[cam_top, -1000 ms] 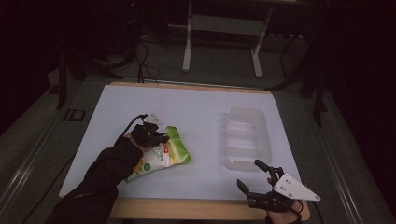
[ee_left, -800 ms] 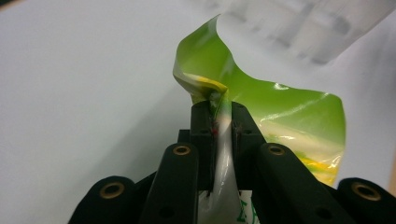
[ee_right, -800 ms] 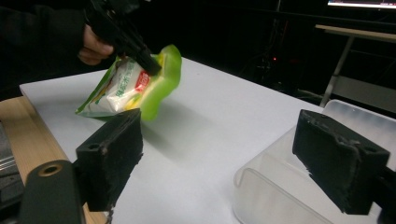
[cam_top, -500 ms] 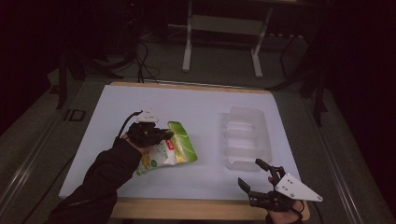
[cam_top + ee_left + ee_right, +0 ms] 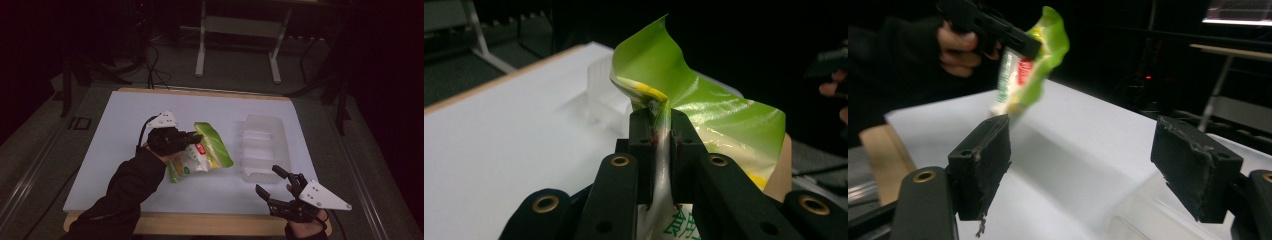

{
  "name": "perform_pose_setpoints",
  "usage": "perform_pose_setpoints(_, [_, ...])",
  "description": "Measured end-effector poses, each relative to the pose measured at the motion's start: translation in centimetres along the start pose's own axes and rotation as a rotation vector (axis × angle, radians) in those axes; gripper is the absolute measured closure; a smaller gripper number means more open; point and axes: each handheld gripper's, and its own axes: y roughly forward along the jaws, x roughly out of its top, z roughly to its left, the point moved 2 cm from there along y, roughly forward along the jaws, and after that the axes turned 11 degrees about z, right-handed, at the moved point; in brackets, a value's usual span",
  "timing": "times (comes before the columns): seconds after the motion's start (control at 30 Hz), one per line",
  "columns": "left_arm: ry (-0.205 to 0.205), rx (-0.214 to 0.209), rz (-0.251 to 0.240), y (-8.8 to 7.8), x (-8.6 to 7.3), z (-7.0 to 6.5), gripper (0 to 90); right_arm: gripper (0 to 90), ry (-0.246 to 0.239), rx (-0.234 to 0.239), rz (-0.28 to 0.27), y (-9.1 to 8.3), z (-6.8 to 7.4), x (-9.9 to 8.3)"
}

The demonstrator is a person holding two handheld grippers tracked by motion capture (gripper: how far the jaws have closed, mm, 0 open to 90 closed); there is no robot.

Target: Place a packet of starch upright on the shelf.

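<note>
Left gripper [image 5: 194,138], centre-left of the high view: its jaws are clamped tight on the glossy green and yellow plastic snack bag [image 5: 202,152]. In the left gripper view [image 5: 663,145] you see the two black pads pinching a thin fold of that bag [image 5: 704,107], which rises and curls up above them into the top centre of the frame. The bag hangs tilted from the grip, clear of the table in the right gripper view [image 5: 1030,65], up in the top centre there with the left gripper [image 5: 1020,44] biting its upper edge.

Over to the right gripper [image 5: 270,182], bottom right of the high view: jaws apart, nothing between them, and they have just been closing in a little. In its own view [image 5: 1098,165] the two black pads stand wide, with bare table between.

Just right of the bag in the high view sits the clear plastic compartment tray [image 5: 262,145], on the white table top [image 5: 125,140] with its wooden front edge. The tray's corner shows at the bottom right of the right gripper view [image 5: 1138,215], under that gripper's jaws.
</note>
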Motion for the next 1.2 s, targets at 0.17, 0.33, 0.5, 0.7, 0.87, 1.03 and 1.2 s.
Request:
perform_pose_setpoints(0.17, [-0.025, -0.017, -0.065, 0.9, 0.4, -0.3, 84.2, 20.3, -0.015, 0.046, 0.018, 1.1, 0.3, 1.2])
perform_pose_setpoints(0.33, [-0.055, -0.03, -0.13, 1.3, 1.1, -0.8, 84.3, 19.3, 0.017, 0.08, 0.05, 2.9, 0.4, 1.9])
perform_pose_setpoints(0.5, [-0.067, -0.057, -0.195, 1.2, 1.7, -1.7, 84.3, 17.4, 0.062, 0.099, 0.069, 4.7, 0.2, 2.6])
perform_pose_setpoints(0.7, [-0.087, -0.067, -0.269, 1.3, 2.1, -2.5, 84.3, 23.1, 0.04, 0.124, 0.079, 6.5, 0.3, 3.9])
perform_pose_setpoints(0.87, [-0.085, -0.079, -0.299, 1.4, 2.3, -3.1, 84.3, 28.3, 0.037, 0.144, 0.112, 7.9, 0.4, 4.5])
perform_pose_setpoints(1.03, [-0.08, -0.113, -0.295, 1.7, 2.5, -3.6, 84.4, 41.0, 0.007, 0.143, 0.115, 8.6, 0.1, 5.0])
perform_pose_setpoints(1.2, [-0.088, -0.124, -0.294, 2.1, 2.5, -4.1, 84.7, 58.6, 0.035, 0.205, 0.184, 9.2, -0.4, 5.3])
